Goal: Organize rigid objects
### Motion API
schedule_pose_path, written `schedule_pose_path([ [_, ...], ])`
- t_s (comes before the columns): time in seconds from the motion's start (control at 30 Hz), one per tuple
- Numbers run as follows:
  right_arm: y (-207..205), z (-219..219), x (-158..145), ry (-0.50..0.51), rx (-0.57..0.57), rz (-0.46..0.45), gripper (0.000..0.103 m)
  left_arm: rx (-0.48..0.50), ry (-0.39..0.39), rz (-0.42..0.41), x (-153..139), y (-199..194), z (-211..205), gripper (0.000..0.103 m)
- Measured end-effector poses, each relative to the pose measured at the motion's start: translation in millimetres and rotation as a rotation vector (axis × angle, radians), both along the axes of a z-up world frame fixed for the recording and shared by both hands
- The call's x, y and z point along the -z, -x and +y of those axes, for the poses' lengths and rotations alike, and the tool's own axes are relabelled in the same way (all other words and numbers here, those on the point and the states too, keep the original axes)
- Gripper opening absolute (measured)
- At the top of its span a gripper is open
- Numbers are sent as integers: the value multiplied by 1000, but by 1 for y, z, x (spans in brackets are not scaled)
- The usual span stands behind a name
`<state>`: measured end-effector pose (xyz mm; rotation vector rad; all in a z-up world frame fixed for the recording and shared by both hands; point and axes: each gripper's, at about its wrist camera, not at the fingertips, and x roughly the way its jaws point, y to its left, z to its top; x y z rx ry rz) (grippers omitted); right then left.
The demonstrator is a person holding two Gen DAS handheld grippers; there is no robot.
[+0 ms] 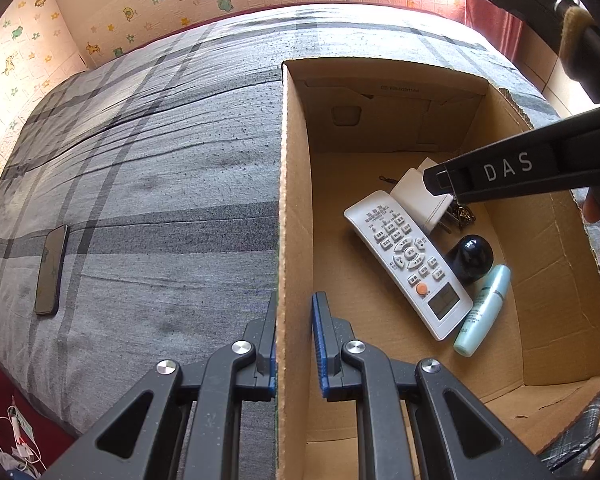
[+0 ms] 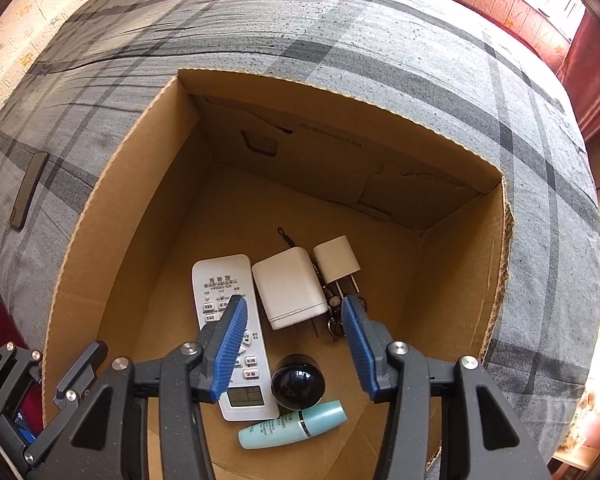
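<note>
An open cardboard box (image 1: 288, 160) stands on the grey plaid bed. My left gripper (image 1: 296, 296) is shut on the box's left wall, one pad on each side of it. Inside the box lie a white remote (image 2: 220, 276), a large white charger (image 2: 288, 284), a small white charger (image 2: 336, 260), a bunch of keys (image 2: 334, 320), a black round-topped bottle (image 2: 298, 380) and a teal tube (image 2: 292, 424). My right gripper (image 2: 294, 300) hangs open inside the box above the large charger, with nothing touching its pads. In the left wrist view its finger (image 1: 500, 176) reaches in from the right.
A dark phone (image 1: 52, 268) lies flat on the bed cover (image 1: 160, 160), well left of the box. Patterned wall panels border the bed at the back and left. White cables (image 1: 16, 432) lie on the red floor at the lower left. The far half of the box floor (image 2: 240, 216) is bare.
</note>
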<state>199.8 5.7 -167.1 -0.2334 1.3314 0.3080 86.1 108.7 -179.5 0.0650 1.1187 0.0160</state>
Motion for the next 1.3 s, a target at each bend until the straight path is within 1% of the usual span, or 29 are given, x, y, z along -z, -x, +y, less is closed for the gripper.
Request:
schedule_pose_path([
  [0.17,7,1,-15,-1,-6,-28,58,0,-3,1,1,0,0,15],
  [0.23,9,1,-22,-5,-3,-37,68,0,-3,1,1,0,0,15],
  [0.27,11,0,-26,-9,-4,-45,71,0,-4,2,1,0,0,15],
  [0.33,12,-1,-34,-15,-5,-63,81,0,-7,2,1,0,0,15],
  [0.37,13,-2,-38,-18,-4,-72,84,0,-7,2,1,0,0,15],
  [0.4,14,-3,-42,-18,-4,-81,92,-1,-7,2,1,0,0,15],
  [0.43,14,-4,-45,-20,-5,-87,96,-1,-7,2,1,0,0,15],
  [0.5,14,-6,-51,-28,-8,-97,97,-1,-7,2,1,0,-1,15],
  [0.6,15,-10,-59,-27,-11,-118,103,0,-7,2,1,0,0,15],
  [0.77,14,-29,-72,-34,3,-144,103,-1,-8,3,1,-1,0,15],
  [1.07,10,-82,-92,-34,72,-180,103,1,-10,3,0,-1,0,15],
  [1.17,8,-101,-96,-39,97,-193,103,1,-10,3,0,0,-1,15],
  [1.3,7,-123,-96,-19,122,-205,103,1,-10,5,1,-1,-1,15],
])
